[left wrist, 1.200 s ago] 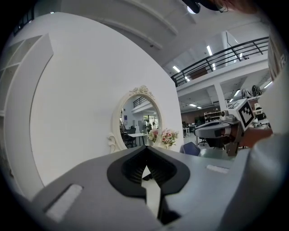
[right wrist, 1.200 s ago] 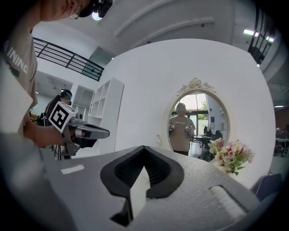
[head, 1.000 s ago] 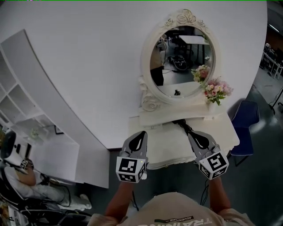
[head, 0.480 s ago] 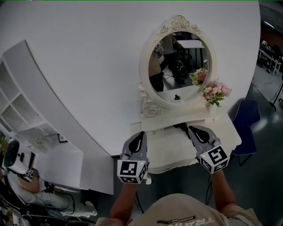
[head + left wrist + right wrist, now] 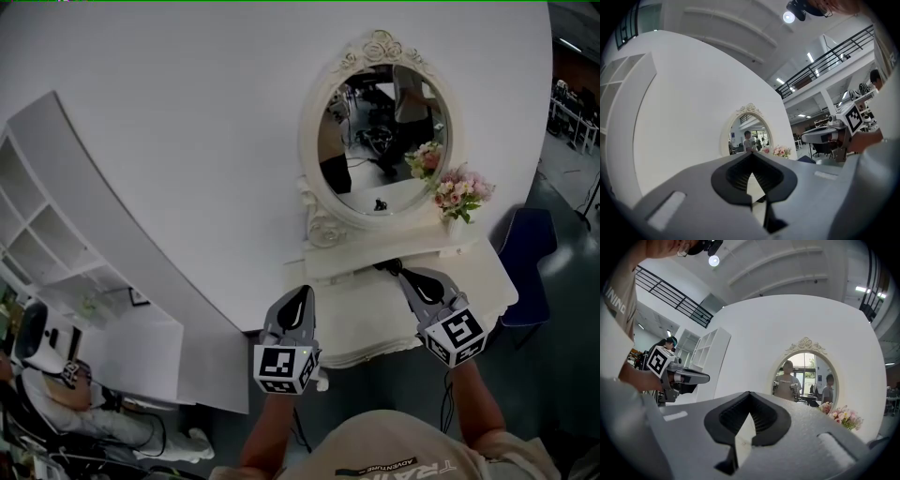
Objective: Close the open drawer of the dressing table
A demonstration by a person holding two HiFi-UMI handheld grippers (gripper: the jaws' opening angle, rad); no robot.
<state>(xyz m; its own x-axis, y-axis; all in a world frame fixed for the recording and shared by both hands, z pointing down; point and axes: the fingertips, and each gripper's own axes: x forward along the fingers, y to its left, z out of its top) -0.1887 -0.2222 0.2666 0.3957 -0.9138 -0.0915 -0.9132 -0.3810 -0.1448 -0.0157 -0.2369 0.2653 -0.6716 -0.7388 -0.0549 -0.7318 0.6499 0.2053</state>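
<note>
Two claws I hold at lower centre, left gripper (image 5: 301, 294) and right gripper (image 5: 405, 276) both pressed together, empty, before white dressing table (image 5: 367, 321), shirt (image 5: 375, 448) print reads "ADVENTURE"

I record a white curved wall (image 5: 187, 122) filling the upper left of the head view. An oval mirror (image 5: 380, 141) in an ornate white frame stands against it at upper centre, and its glass reflects a workshop interior. Pink flowers (image 5: 459, 192) in a white vase stand just beside the mirror's lower right edge. A white open shelf unit (image 5: 47, 225) occupies the left edge. A blue chair (image 5: 525, 272) sits at right on dark grey floor (image 5: 562, 375). A person (image 5: 56, 394) in light clothing is at the lower left corner, with black cables (image 5: 141, 436) near. In my left gripper view, a black railing (image 5: 829, 58) crosses the upper right, below a ceiling lamp (image 5: 789, 17).
</note>
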